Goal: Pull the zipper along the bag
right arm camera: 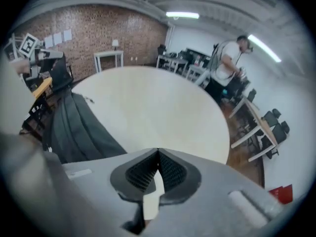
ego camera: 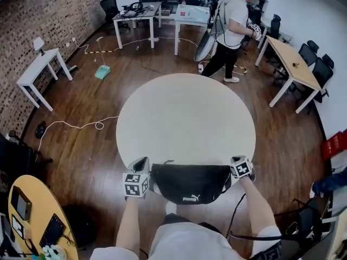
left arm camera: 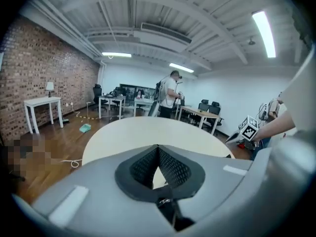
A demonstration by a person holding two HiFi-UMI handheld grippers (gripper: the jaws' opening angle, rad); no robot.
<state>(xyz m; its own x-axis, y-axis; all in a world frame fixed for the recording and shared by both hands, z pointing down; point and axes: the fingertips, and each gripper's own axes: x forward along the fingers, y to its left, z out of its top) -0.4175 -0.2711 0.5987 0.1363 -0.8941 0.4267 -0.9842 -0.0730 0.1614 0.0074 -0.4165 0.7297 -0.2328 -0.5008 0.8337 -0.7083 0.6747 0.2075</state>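
A black waist bag point(ego camera: 190, 183) with a white logo lies at the near edge of the round white table point(ego camera: 184, 112). A small zipper pull point(ego camera: 169, 161) sticks up at the middle of its top edge. My left gripper point(ego camera: 142, 163) sits at the bag's left end and my right gripper point(ego camera: 237, 160) at its right end. In the left gripper view the fingertips point(left arm camera: 158, 146) meet; a dark strip with a small metal piece point(left arm camera: 165, 200) shows low behind the pads. In the right gripper view the gripper point(right arm camera: 158, 151) is shut on nothing, with the bag point(right arm camera: 74, 127) to its left.
A person point(ego camera: 233, 20) stands beyond the table among white desks point(ego camera: 138, 15) and office chairs. A wooden desk point(ego camera: 293, 64) is at the far right, a white side table point(ego camera: 40, 69) at the left wall. A cable point(ego camera: 81, 125) lies on the floor. A yellow table point(ego camera: 32, 215) holds a keyboard.
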